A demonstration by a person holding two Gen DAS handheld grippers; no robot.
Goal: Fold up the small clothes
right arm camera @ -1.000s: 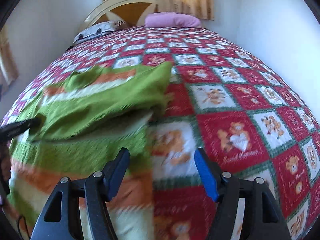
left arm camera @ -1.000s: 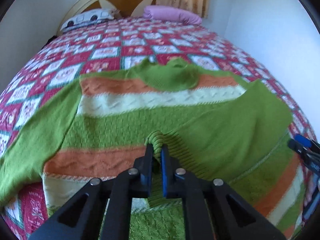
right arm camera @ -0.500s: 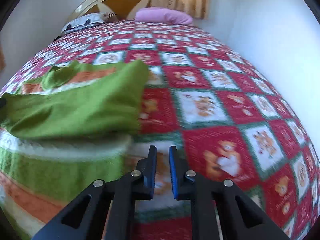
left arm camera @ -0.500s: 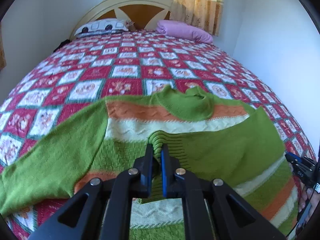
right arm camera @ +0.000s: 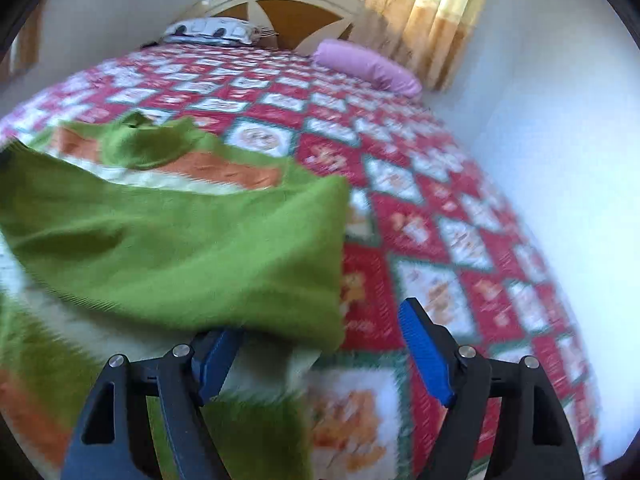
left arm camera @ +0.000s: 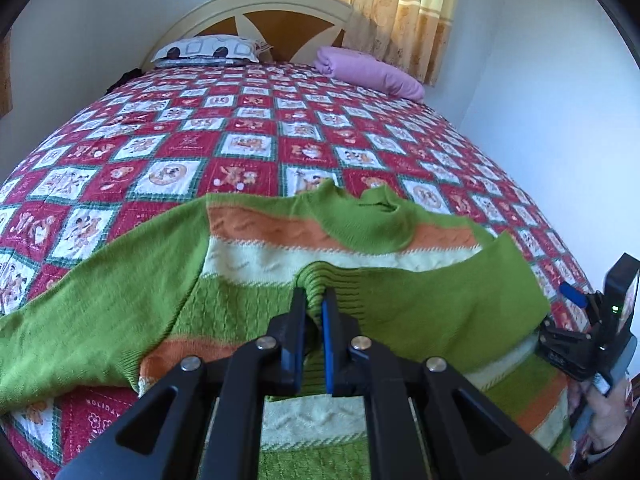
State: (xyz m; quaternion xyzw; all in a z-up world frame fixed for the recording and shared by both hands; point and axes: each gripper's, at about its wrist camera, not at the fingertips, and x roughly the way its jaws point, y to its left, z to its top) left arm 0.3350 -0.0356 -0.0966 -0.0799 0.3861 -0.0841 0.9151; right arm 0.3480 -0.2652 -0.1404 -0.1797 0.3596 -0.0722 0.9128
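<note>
Altogether one striped sweater (left arm camera: 256, 304) lies on the bed (left arm camera: 248, 148), two pillows at twelve o'clock. Left gripper (left arm camera: 313, 312) pinches its folded sleeve cuff (left arm camera: 320, 280); right gripper (right arm camera: 320, 344), at three o'clock, has just been opening and stands spread over the sleeve's fold without pressing it.

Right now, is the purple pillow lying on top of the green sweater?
No, the purple pillow lies beside the headboard, far from the green sweater.

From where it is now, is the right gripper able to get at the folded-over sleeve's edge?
Probably yes. The right gripper has just been opening, and the folded sleeve's edge hangs right in front of its jaws with nothing on top. The left gripper, shut on the sweater's cuff, is off to the side.
</note>
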